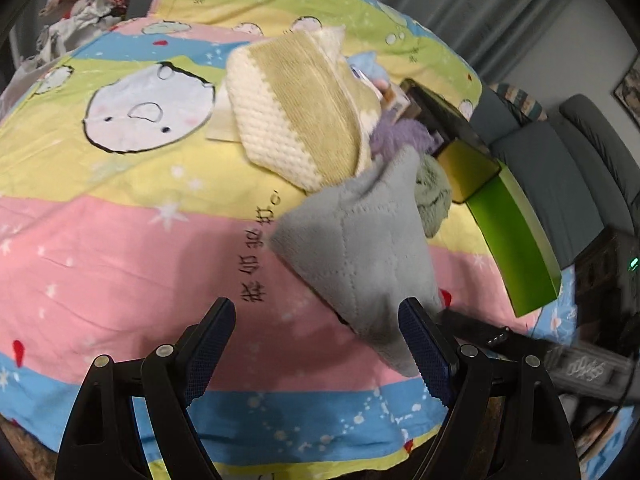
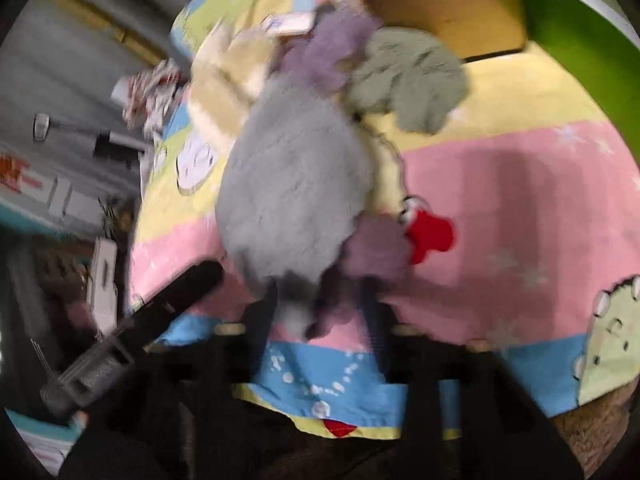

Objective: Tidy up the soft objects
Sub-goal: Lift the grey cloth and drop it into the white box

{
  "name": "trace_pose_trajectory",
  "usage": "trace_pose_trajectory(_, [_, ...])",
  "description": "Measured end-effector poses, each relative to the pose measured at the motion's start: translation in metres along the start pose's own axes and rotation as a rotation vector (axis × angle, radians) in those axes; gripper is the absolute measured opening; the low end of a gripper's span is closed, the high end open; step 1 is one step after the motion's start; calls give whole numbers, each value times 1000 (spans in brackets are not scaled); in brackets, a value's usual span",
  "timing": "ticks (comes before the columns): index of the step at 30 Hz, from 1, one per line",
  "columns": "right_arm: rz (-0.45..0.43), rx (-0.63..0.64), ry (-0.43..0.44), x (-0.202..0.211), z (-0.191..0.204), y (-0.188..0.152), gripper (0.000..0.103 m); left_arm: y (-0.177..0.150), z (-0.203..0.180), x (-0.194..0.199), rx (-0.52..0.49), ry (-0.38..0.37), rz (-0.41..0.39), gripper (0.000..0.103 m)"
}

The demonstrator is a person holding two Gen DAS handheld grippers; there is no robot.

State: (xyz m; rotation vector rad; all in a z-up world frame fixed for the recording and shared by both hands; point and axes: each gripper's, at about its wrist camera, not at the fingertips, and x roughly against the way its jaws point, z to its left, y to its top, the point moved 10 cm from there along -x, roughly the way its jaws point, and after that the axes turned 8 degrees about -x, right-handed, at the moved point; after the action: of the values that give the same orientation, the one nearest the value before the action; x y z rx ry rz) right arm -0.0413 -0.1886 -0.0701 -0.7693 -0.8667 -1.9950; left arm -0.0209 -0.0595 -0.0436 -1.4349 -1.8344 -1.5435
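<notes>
A grey soft cloth (image 1: 360, 248) hangs above the striped cartoon bedsheet (image 1: 120, 220), lifted at its lower end. My left gripper (image 1: 316, 344) is open and empty, its right finger just beside the cloth. In the blurred right wrist view my right gripper (image 2: 320, 312) is shut on the grey cloth (image 2: 292, 184), with a purple piece (image 2: 372, 248) bunched by it. A cream and tan knitted item (image 1: 296, 112), a purple fluffy item (image 1: 400, 136) and a green-grey fluffy item (image 1: 432, 188) lie in a pile behind.
A green box (image 1: 516, 232) with an open tan inside lies at the right of the bed. A small red charm on a cord (image 2: 432, 236) lies on the sheet. Crumpled clothes (image 1: 88, 4) sit at the far left. Grey sofas (image 1: 560, 168) stand beyond.
</notes>
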Motion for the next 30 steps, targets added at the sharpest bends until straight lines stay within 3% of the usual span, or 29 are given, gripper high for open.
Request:
trace_pose_trajectory(2, [-70,6,-19,14,-3,14,76,1,-4,-4,-17,3,-3,84])
trace_pose_trajectory(5, [-72,16,-12,12,1,29,82,4,-13,-12,-27,-12,-10,84])
trace_pose_trajectory(7, [-36,17,16,-1,11,38,82,4,-18,-20,-30,-10,2,72])
trace_pose_trajectory(10, [21,47,5,-29,16,43,81,3,-21,-30,-42,2,14,62])
trace_pose_trajectory(11, [47,49,-9,-41,17,42,79,3,-22,-32,-48,9,16,62])
trace_pose_trajectory(13, [95,40,-8,-59,19,35,67,6,-24,-35,-63,11,0,47])
trace_pose_trajectory(15, [53,75,-20,-59,22,34,63,10,-30,-39,-68,-18,5,40])
trace_pose_trajectory(17, [89,133,56,-57,37,25,41,17,-36,-38,-77,-44,-15,36])
trace_pose_trajectory(18, [101,121,74,-57,38,24,43,20,-40,-36,-106,-30,-21,36])
trace_pose_trajectory(24, [-8,91,125,-13,34,43,41,43,-80,-15,-225,-62,-84,36])
trace_pose_trajectory(30, [-246,138,157,77,42,85,41,92,-154,28,-402,-113,-247,36])
